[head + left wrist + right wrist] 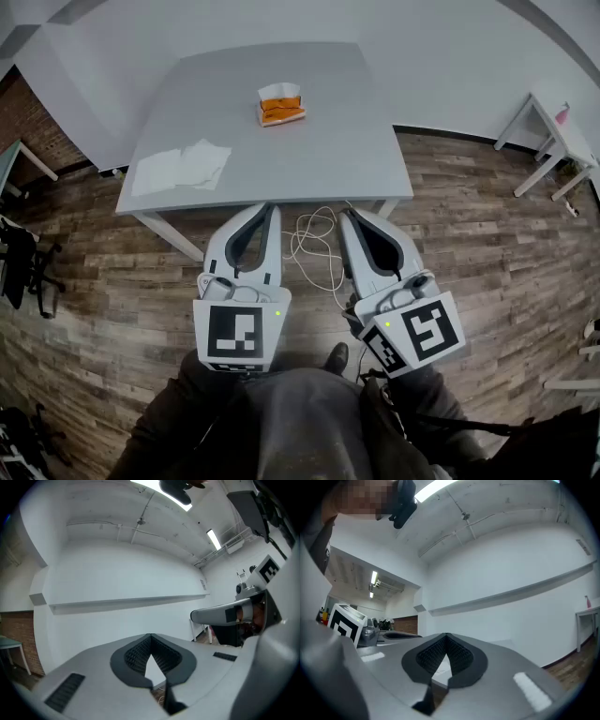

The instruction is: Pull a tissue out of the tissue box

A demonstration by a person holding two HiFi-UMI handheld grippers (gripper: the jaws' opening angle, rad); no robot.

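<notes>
An orange tissue box with a white tissue sticking up from its top stands on the grey table, toward the far middle. Both grippers hang below the table's near edge, over the floor and close to my body. My left gripper is shut with nothing between its tips. My right gripper is shut and empty too. In the left gripper view the left gripper points level at a white wall. The right gripper view shows the right gripper with its tips met, aimed at the same wall.
Loose white tissues lie on the table's near left part. A white cable coils on the wooden floor between the grippers. A white side table stands at the right, and a dark chair at the left.
</notes>
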